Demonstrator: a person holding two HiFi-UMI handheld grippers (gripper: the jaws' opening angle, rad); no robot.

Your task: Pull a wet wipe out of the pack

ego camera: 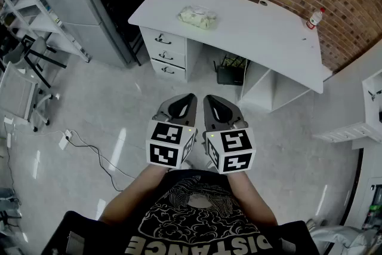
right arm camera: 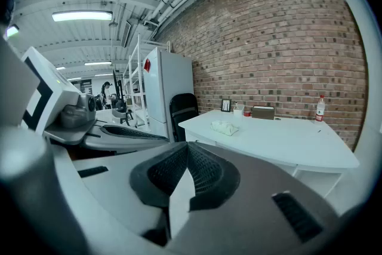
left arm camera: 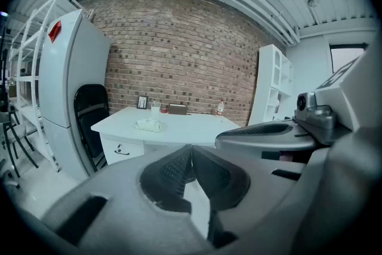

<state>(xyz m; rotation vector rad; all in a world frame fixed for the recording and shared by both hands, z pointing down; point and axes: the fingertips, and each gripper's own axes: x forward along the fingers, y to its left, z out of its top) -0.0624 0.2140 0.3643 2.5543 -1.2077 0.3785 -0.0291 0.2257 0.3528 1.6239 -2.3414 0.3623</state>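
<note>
In the head view the person stands on the open floor [ego camera: 113, 98], well apart from the white tabletop [ego camera: 262, 33]. The wet wipe pack [ego camera: 199, 17] lies on the left part of that tabletop, near its front edge, with its long axis running roughly along that edge. The left gripper [ego camera: 186, 101] and the right gripper [ego camera: 211, 102] are held close to the body, side by side and almost touching, tips pointing toward the desk. The pack lies straight ahead, about in line with the gap between the two, so neither looks clearly nearer.

In the left gripper view the fingers [left arm camera: 173, 170] are closed against each other, with nothing between them. The pack [left arm camera: 149, 124] shows small and far off on the tabletop [left arm camera: 191, 128], above the tips and a little to their left. The right gripper's closed fingers cross the right side of this view.

In the right gripper view the fingers [right arm camera: 206, 170] are likewise pressed together and empty. The pack [right arm camera: 224, 127] sits on the tabletop [right arm camera: 286, 143], above the tips and a little to their right, well short of the brown box [right arm camera: 262, 112] and the bottle [right arm camera: 320, 108] by the brick wall.

My reading is that the pull has not begun. The whole stretch of floor must be crossed, and the fingers must open, before either gripper can hold the pack or take the wipe.
</note>
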